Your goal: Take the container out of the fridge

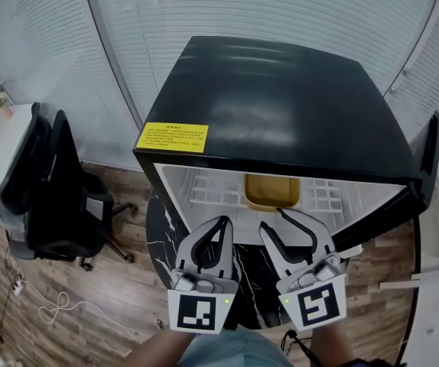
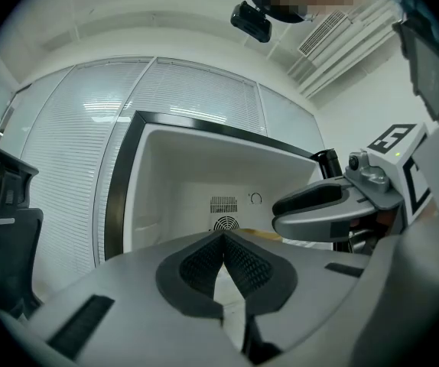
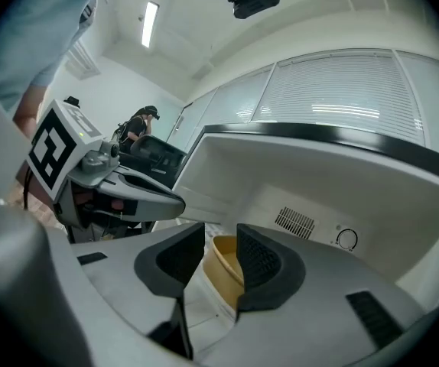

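Note:
The tan container [image 1: 271, 192] sits on the wire shelf [image 1: 208, 195] inside the open black fridge [image 1: 281, 105], toward the front middle. My right gripper [image 1: 277, 222] is held just before the fridge opening, open, with nothing between its pads. In the right gripper view the container [image 3: 223, 270] shows through the gap of the right gripper [image 3: 219, 239], still farther in. My left gripper [image 1: 221, 225] hangs beside it on the left, shut and empty. In the left gripper view the left gripper's [image 2: 223, 239] pads meet at the tips, and the right gripper [image 2: 319, 205] reaches in from the right.
The fridge door [image 1: 430, 153] stands open at the right. The fridge rests on a dark marbled round table [image 1: 164, 228]. A black office chair [image 1: 59, 197] and a white desk [image 1: 5, 140] stand at the left on the wooden floor. Blinds cover the windows behind.

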